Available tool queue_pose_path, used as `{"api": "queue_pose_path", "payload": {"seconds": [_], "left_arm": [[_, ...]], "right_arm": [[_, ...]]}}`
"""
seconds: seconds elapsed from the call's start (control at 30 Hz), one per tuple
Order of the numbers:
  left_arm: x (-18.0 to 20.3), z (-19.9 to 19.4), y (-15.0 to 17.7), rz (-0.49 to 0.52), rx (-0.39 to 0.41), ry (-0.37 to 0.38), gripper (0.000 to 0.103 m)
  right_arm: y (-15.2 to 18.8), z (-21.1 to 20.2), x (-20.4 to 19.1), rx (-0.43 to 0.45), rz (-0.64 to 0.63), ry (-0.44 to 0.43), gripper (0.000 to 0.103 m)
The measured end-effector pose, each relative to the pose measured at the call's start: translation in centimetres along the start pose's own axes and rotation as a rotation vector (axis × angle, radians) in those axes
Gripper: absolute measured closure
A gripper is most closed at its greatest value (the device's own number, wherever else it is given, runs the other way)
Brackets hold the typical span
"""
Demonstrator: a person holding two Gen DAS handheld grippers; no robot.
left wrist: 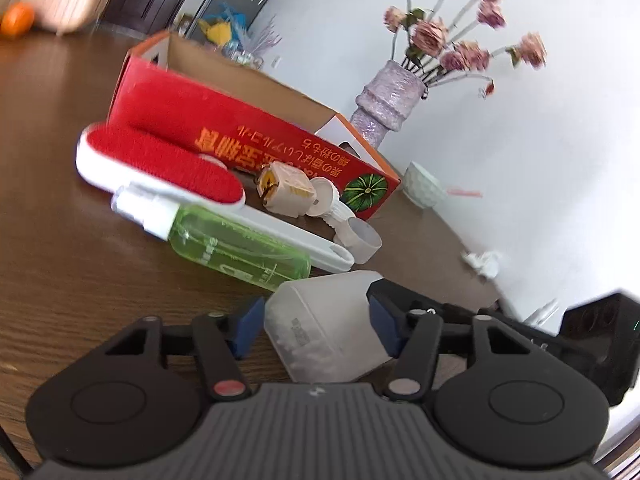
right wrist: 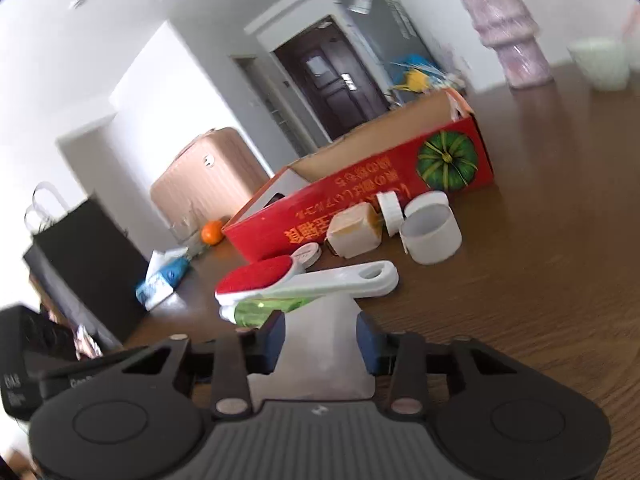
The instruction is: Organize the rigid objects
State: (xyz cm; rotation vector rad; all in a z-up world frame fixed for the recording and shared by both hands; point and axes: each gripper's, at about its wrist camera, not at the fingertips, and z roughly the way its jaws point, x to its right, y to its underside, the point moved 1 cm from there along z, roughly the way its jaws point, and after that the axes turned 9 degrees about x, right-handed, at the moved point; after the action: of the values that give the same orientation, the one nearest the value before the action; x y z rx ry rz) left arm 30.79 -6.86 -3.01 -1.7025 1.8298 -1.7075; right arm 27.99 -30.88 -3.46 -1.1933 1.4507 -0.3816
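Note:
Both grippers hold one frosted white plastic container (left wrist: 328, 328), seen from the other side in the right wrist view (right wrist: 322, 344). My left gripper (left wrist: 316, 326) is shut on its wide body; my right gripper (right wrist: 322, 340) is shut on its narrower end. Beyond it on the brown table lie a green spray bottle (left wrist: 232, 244), a red-and-white lint brush (left wrist: 168, 168), a beige cube-shaped plug (left wrist: 286, 192) and white caps (left wrist: 360, 240). An open red cardboard box (left wrist: 248, 132) lies behind them; it also shows in the right wrist view (right wrist: 360, 208).
A lilac vase (left wrist: 386, 104) with dried roses and a white cup (left wrist: 424, 190) stand behind the box near the wall. An orange (right wrist: 212, 232), a tissue pack (right wrist: 164, 280) and a black bag (right wrist: 88, 256) sit at the table's far side. A pink suitcase (right wrist: 208, 176) stands beyond.

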Motion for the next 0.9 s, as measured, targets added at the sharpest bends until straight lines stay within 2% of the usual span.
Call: {"api": "queue_pose_path", "payload": {"seconds": [0.07, 0.13, 0.27, 0.37, 0.5, 0.63, 0.7, 0.8, 0.9], "left_arm": [[-0.3, -0.1, 0.0, -0.032, -0.003, 0.014, 0.050], [0.0, -0.6, 0.3, -0.018, 0.006, 0.014, 0.053], [0.6, -2.1, 0.7, 0.011, 0.037, 0.020, 0.054], [0.9, -2.6, -0.6, 0.016, 0.051, 0.041, 0.054], [3.0, -2.7, -5.0, 0.108, 0.102, 0.045, 0.054], [4.6, -0.9, -10.5, 0.158, 0.130, 0.020, 0.054], [5.2, 0.8, -13.0, 0.207, 0.145, 0.007, 0.054], [4.9, 3.8, -17.3, 0.184, 0.134, -0.002, 0.054], [3.9, 7.7, -20.2, 0.192, 0.101, -0.033, 0.054]], "right_arm": [[0.3, -0.3, -0.1, 0.000, 0.014, -0.001, 0.068], [0.7, -1.0, -0.2, -0.003, 0.025, -0.007, 0.068], [1.5, -3.1, -1.1, 0.008, 0.025, -0.019, 0.073], [0.5, -3.4, -2.4, 0.041, -0.012, -0.010, 0.076], [-3.0, -2.4, -4.5, 0.122, -0.050, -0.033, 0.076], [-7.8, 0.4, -6.1, 0.201, -0.088, -0.030, 0.077], [-9.9, 2.2, -6.6, 0.215, -0.112, -0.008, 0.077], [-12.9, 5.4, -6.2, 0.231, -0.114, -0.011, 0.078], [-15.7, 9.0, -5.1, 0.202, -0.106, 0.001, 0.078]]}}
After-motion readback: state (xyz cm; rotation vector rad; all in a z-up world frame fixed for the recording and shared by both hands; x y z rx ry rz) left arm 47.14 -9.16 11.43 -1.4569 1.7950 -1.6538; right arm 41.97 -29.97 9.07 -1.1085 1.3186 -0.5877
